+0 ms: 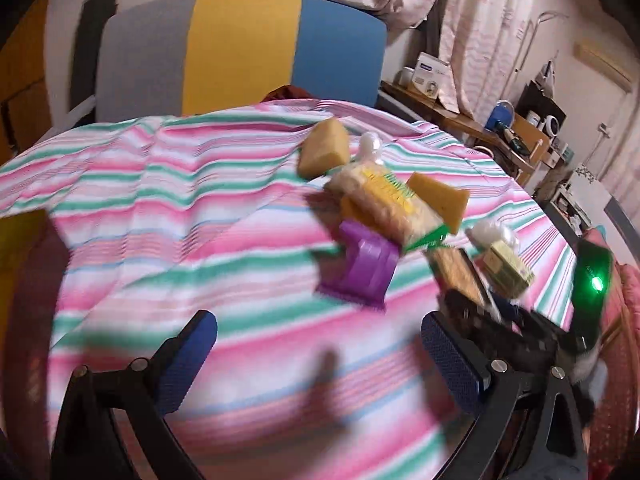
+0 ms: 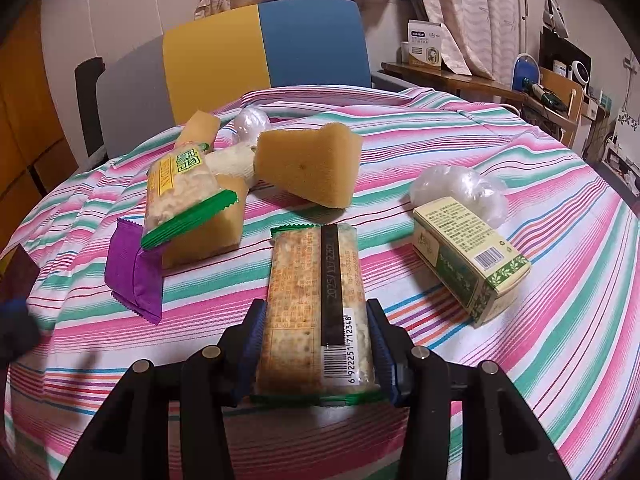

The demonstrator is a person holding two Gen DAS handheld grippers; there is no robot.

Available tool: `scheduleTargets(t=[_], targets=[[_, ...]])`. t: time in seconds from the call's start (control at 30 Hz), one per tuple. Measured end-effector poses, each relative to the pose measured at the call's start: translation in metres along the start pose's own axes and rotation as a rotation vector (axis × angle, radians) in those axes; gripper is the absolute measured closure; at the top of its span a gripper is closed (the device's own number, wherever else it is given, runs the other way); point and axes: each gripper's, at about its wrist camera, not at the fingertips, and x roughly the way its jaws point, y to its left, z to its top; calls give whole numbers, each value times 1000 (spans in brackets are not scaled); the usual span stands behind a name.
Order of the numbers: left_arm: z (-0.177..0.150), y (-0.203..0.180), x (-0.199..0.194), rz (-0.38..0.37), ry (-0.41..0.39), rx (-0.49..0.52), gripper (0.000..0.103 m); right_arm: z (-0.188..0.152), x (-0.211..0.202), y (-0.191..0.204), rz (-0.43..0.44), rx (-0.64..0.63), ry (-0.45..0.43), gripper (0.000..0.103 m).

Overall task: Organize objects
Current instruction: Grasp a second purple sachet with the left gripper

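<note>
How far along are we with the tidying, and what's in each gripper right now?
Nothing looks sorted yet. In hand: the right gripper is shut on a cracker packet, barcode side up. The left gripper is open and empty above the striped cloth. Left to do: the sponge wedge, the second cracker packet, the purple wrapper, the small box and the crumpled plastic lie scattered.

Behind the table with its striped cloth (image 2: 520,168) stands a chair (image 2: 248,52) in grey, yellow and blue; pale curtains (image 2: 460,8) hang above a cluttered wooden shelf (image 2: 448,76) at right
</note>
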Motion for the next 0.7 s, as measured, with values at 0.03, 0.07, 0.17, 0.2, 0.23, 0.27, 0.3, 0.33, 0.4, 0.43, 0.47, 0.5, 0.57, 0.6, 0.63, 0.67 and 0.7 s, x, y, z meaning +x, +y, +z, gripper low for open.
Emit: scheduleTargets(t=[0.03,0.07,0.17,0.2,0.23,0.27,0.3,0.33,0.4,0.43,0.47,0.5,0.57,0.6,0.63,0.67,0.7], targets=[[5,-5,10,13,8,15,0,0,0,0,0,1,-2,54],[6,-7,14,16,9,20,0,0,0,0,-3,0,-4,54],[14,-15,35,36,9,65,1,0,2,2,-27,-14,-7,53],[15,-17,39,43,9,82,2,0,2,3,-38,-19,-8,53],[15,-19,43,44,5,108,6,0,2,4,-43,-23,-9,53],[14,-22,47,53,-1,144,10,-1,2,4,-45,-25,-9,53],[15,-24,52,59,11,171,14,0,2,3,-44,-23,-10,53],[15,-23,56,53,26,174,20,0,3,3,-43,-21,-12,53],[16,-16,65,12,73,148,31,0,3,2,-41,-19,-13,53],[17,-14,67,6,69,137,35,0,3,2,-42,-20,-13,53],[17,-13,66,4,63,134,37,0,3,3,-44,-21,-14,53],[17,-12,65,-5,57,135,40,0,4,3,-46,-22,-14,53],[15,-13,63,-19,55,160,50,0,4,3,-50,-24,-15,53],[14,-12,62,-24,49,172,51,0,4,3,-51,-25,-15,53],[12,-11,60,-31,43,170,51,0,4,3,-54,-26,-15,53],[11,-8,58,-30,39,164,52,0,4,3,-57,-27,-16,53],[10,-6,55,-22,32,160,52,0,4,3,-59,-27,-16,53]])
